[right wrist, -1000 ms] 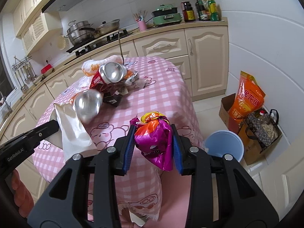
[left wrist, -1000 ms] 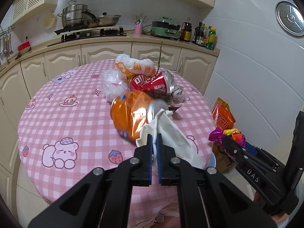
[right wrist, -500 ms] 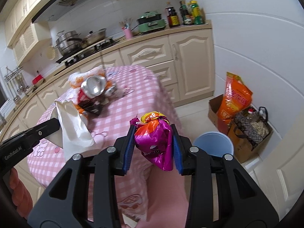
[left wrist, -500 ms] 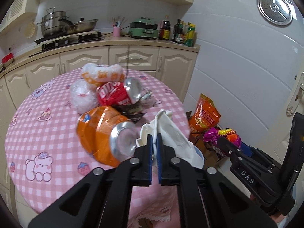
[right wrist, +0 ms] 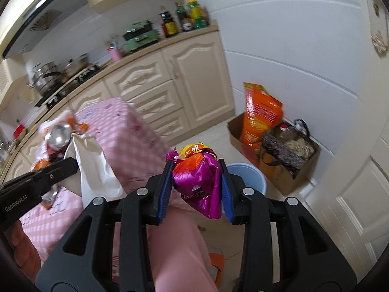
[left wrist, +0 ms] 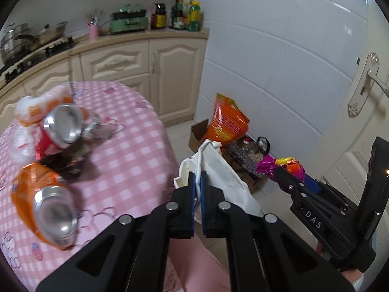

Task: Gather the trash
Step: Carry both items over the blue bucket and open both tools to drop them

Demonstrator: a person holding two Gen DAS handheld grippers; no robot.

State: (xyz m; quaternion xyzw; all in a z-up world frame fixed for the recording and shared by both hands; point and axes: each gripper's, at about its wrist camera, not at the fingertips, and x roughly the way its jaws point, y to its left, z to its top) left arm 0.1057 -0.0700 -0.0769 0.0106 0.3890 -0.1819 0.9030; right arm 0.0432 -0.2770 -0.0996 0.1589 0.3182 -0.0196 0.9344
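Observation:
My left gripper (left wrist: 198, 178) is shut on a crumpled white paper bag (left wrist: 220, 170), held past the edge of the pink checked table (left wrist: 136, 146). In the right wrist view the same white bag (right wrist: 94, 168) hangs at the left. My right gripper (right wrist: 197, 168) is shut on a crumpled purple and orange snack wrapper (right wrist: 198, 177), with a light blue bin (right wrist: 245, 177) on the floor just beyond it. From the left wrist view the wrapper (left wrist: 282, 166) shows at the right. On the table lie an orange can (left wrist: 46, 206), a red can (left wrist: 59, 127) and white wrappers (left wrist: 36, 107).
A cardboard box with an orange bag (right wrist: 261, 114) and a dark patterned bag (right wrist: 289, 150) stand on the floor by the white wall. Cream kitchen cabinets (right wrist: 194, 77) run behind the table. A door (left wrist: 364, 97) is at the right. A person's pink-clad leg (right wrist: 175, 250) is below the grippers.
Both grippers have swung to the right, away from the table and toward the floor area with the bin and bags. Each keeps its hold on its piece of trash.

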